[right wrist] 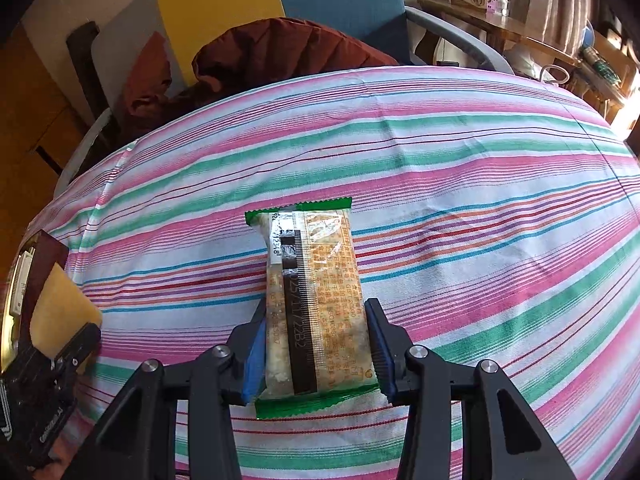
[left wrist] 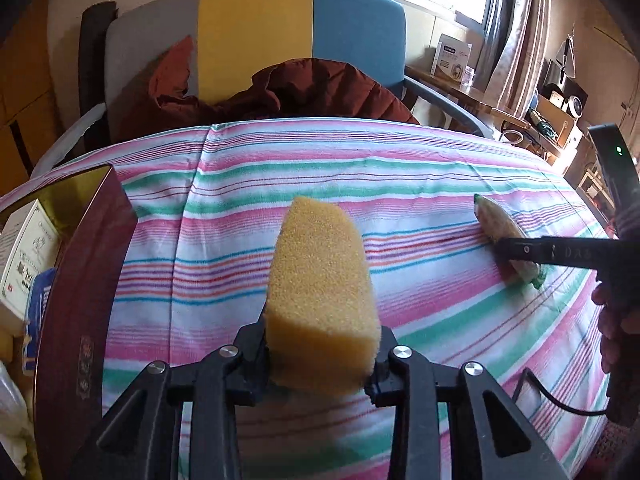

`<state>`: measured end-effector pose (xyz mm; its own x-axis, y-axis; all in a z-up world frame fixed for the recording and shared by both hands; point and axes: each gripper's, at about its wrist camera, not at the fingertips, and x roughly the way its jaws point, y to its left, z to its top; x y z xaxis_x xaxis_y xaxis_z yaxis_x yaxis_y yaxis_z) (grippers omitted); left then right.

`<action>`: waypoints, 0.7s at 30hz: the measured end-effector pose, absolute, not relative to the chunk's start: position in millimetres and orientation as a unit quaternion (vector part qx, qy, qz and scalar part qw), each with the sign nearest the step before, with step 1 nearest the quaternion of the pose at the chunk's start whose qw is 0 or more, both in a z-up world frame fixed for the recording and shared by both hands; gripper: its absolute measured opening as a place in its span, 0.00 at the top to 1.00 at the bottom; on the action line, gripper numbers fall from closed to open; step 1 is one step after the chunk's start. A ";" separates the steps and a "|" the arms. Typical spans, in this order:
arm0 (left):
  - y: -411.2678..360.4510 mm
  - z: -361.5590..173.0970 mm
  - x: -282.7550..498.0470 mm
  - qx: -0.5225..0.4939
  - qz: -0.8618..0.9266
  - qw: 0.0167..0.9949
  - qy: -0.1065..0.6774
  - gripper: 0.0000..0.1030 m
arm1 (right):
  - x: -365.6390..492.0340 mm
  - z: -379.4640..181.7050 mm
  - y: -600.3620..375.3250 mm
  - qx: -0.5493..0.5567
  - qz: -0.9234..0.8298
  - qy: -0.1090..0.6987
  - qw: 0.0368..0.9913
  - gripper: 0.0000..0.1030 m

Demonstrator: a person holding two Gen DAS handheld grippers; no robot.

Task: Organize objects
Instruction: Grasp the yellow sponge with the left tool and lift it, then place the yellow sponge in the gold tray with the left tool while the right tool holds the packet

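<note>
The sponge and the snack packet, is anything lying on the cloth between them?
No. In the left wrist view only bare striped cloth lies between the sponge and the snack packet.

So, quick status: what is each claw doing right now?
Left gripper shut on yellow foam sponge. Right gripper shut on green-edged snack packet. Dark red box left; striped cloth between is bare.

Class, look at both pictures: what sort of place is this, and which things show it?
Probably a lived-in room at home: a striped cloth covers the table, a coat lies on a chair, and curtains hang by a window.
</note>
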<state>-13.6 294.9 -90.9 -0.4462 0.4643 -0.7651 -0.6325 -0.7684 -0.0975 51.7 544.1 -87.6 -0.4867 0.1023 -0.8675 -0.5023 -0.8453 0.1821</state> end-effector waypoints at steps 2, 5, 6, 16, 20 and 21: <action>285.9 -90.1 -2.6 -0.414 0.842 0.332 0.097 0.66 | 51.0 -87.5 540.5 -0.471 0.839 0.211 0.171 0.56; 269.9 -83.7 13.5 -0.414 0.839 0.343 0.079 0.66 | 54.7 -85.9 533.2 -0.469 0.844 0.211 0.155 0.56; 264.7 -80.2 18.4 -0.413 0.838 0.348 0.073 0.66 | 54.5 -85.6 530.4 -0.468 0.845 0.208 0.151 0.56; 198.3 -30.2 33.2 -0.373 0.861 0.344 0.041 0.66 | 58.6 -83.5 505.6 -0.460 0.860 0.190 0.107 0.56; 164.8 -20.6 21.3 -0.368 0.874 0.316 0.035 0.66 | 61.2 -79.3 496.9 -0.458 0.865 0.180 0.095 0.56; 156.1 -19.6 17.7 -0.369 0.877 0.307 0.037 0.66 | 59.1 -79.2 494.6 -0.457 0.866 0.180 0.092 0.56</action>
<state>17.7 156.1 -19.6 -0.5394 0.5107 -0.6695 -0.5652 -0.8089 -0.1617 59.1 494.6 -79.2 -0.5650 -0.0055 -0.8250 -0.3238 -0.9183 0.2278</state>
